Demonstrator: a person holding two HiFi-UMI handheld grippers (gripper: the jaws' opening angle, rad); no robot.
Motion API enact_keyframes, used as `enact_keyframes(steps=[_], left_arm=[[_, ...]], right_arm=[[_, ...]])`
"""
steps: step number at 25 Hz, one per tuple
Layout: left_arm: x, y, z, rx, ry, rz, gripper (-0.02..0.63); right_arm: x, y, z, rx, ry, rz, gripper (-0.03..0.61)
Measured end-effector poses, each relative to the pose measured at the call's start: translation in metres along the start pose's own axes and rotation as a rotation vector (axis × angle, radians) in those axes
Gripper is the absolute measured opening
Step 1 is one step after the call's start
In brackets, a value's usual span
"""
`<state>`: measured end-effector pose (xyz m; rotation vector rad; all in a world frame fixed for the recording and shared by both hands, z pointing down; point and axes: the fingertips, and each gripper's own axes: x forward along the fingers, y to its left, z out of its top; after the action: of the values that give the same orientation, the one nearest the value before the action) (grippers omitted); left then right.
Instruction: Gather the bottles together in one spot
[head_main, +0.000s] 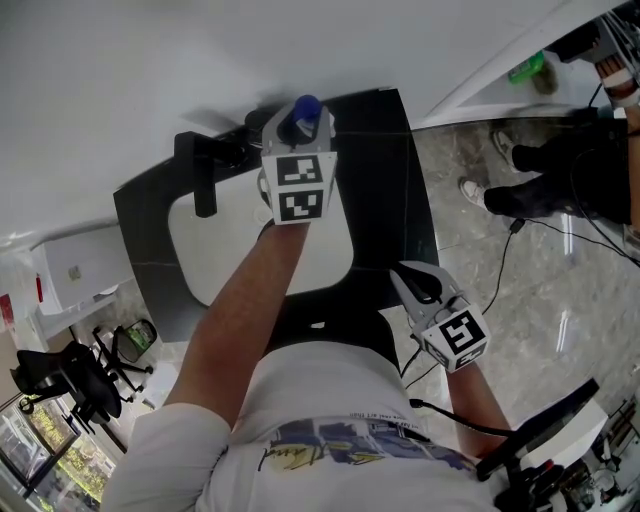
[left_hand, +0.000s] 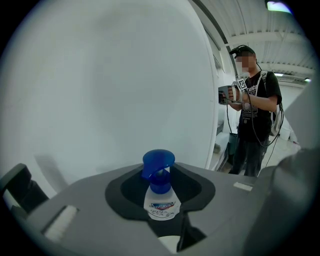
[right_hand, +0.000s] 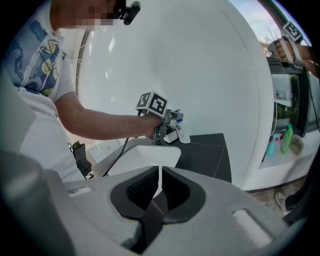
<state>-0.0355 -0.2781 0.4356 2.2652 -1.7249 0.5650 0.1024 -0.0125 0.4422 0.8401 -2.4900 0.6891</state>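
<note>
A white bottle with a blue pump top (head_main: 306, 112) stands at the back of the black counter (head_main: 390, 180), close to the white wall. My left gripper (head_main: 298, 124) reaches over the sink to it. In the left gripper view the bottle (left_hand: 161, 199) sits upright between the jaws, and that gripper (left_hand: 161, 212) is shut on its body. The right gripper view shows the same bottle (right_hand: 181, 131) beside the left gripper (right_hand: 170, 131). My right gripper (head_main: 412, 282) hangs over the counter's front right edge. Its jaws (right_hand: 160, 186) are shut with nothing between them.
A white sink basin (head_main: 220, 240) fills the counter's middle, with a black faucet (head_main: 203, 175) at its left. A ledge at the right carries a green bottle (right_hand: 288, 138) and other small items. Another person (left_hand: 254, 107) stands on the marble floor beyond the counter's right end.
</note>
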Motion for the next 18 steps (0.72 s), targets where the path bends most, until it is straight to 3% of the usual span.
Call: enact_keyframes(steps=[18], left_arm=[[-0.019,0.002,-0.005,-0.031,-0.035,-0.026,0.215]], right_arm=[[0.016,0.003,0.015,-0.034,0.005,0.024,0.020]])
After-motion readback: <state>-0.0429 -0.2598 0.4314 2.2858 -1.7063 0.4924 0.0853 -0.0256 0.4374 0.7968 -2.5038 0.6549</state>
